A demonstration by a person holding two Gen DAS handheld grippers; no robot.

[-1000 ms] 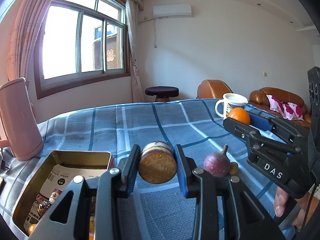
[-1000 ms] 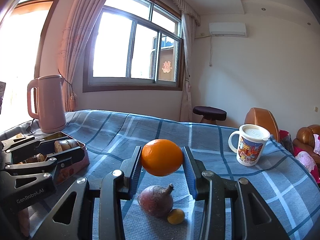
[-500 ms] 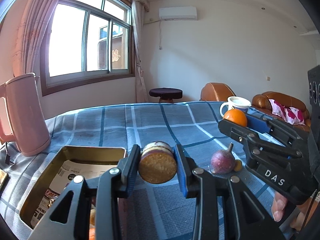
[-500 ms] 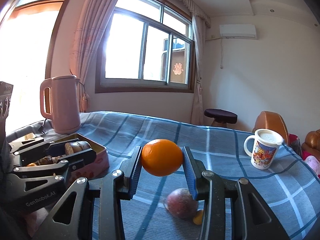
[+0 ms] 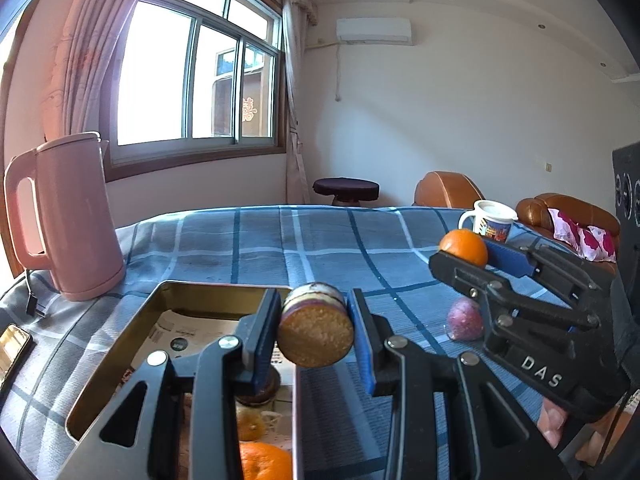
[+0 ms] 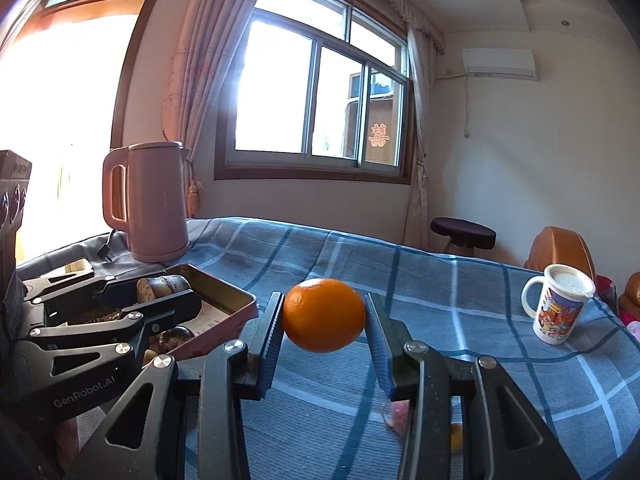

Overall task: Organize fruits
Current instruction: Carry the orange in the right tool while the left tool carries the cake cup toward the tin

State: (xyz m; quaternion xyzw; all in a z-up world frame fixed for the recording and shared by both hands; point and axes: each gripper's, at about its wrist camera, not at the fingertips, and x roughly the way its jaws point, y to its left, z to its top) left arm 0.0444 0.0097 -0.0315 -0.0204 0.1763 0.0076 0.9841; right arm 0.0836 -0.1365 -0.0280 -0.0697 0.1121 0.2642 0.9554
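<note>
The blue plaid tablecloth point(image 5: 320, 248) is filling the middle of both views, and the pink electric kettle point(image 5: 64, 216) is standing at the left of the left wrist view, well clear of the work. The gold-lined tin box point(image 5: 192, 292) is lying in the lower left of that view, open-topped, probably because it is serving as the collecting place for the fruit; a printed paper is lining its floor and an orange fruit point(image 5: 264, 462) is already sitting in its near corner.

The left gripper point(image 5: 316, 332) is clamping a short cut piece of sugarcane point(image 5: 316, 334), purple-skinned with a tan, grainy cut face turned to the camera, and is holding it in the air just over the tin's right-hand rim, seemingly for dropping in. The right gripper point(image 6: 324, 316) is grasping a smooth, glossy orange point(image 6: 324, 315) at the centre of its own view, also off the cloth, with the tin at centre left of the frame.

A purple passion fruit point(image 5: 464, 318) is waiting on the cloth at the right of the left wrist view, partly hidden by the right gripper. A printed mug point(image 6: 558, 306) with a lid is standing at the right edge, apart from the fruit.
</note>
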